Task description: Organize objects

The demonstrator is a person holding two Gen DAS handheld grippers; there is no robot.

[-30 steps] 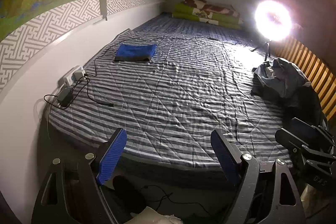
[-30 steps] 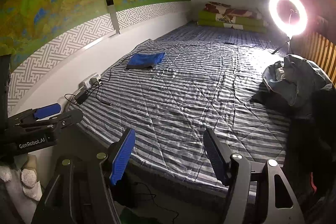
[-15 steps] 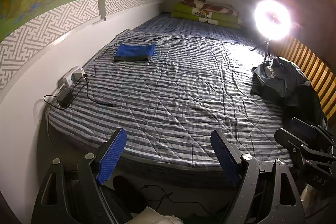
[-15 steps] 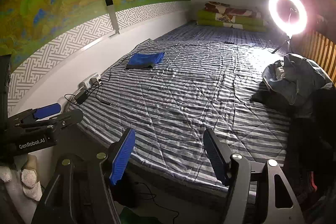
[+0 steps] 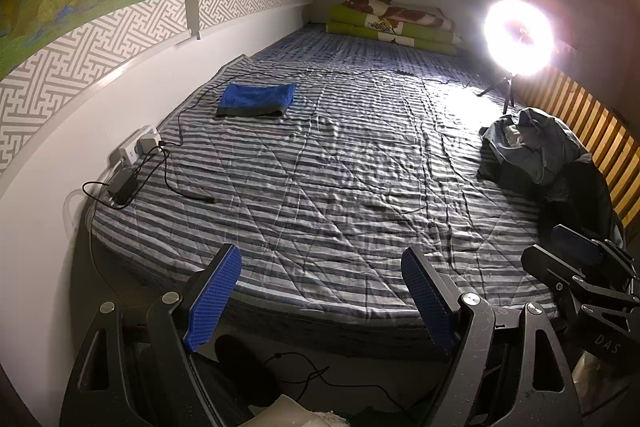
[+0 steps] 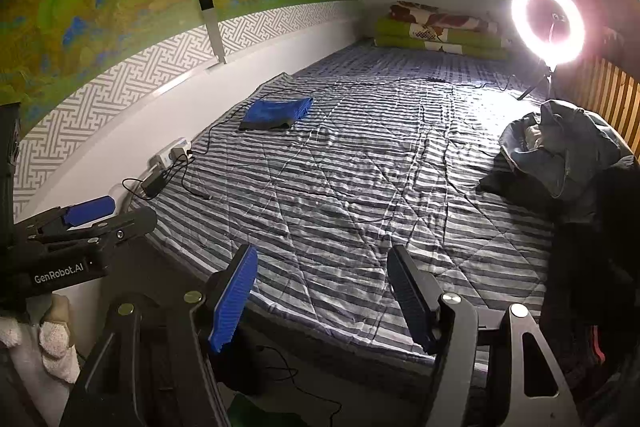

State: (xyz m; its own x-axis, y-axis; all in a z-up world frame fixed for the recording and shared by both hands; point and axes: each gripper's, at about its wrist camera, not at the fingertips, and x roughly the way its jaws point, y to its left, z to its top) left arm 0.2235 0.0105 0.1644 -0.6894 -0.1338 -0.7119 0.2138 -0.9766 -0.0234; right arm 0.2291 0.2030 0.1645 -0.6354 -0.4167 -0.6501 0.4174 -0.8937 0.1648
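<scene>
Both tongs, left tongs (image 5: pixel 320 301) and right tongs (image 6: pixel 322 299), gape wide and empty at the bed's (image 5: pixel 340 187) near edge. Far off by the wall lies the folded blue cloth (image 5: pixel 256 99); a crumpled jacket (image 5: pixel 532 147) sits at the right side.

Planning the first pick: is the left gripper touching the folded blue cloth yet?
Apart. The left wrist view shows the left gripper open at the bed's near edge, striped bedding between it and the folded blue cloth.

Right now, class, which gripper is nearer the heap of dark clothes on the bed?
Right. The right gripper is alongside the heap of dark clothes; the left gripper is farther along the bed's foot, toward the wall.
</scene>
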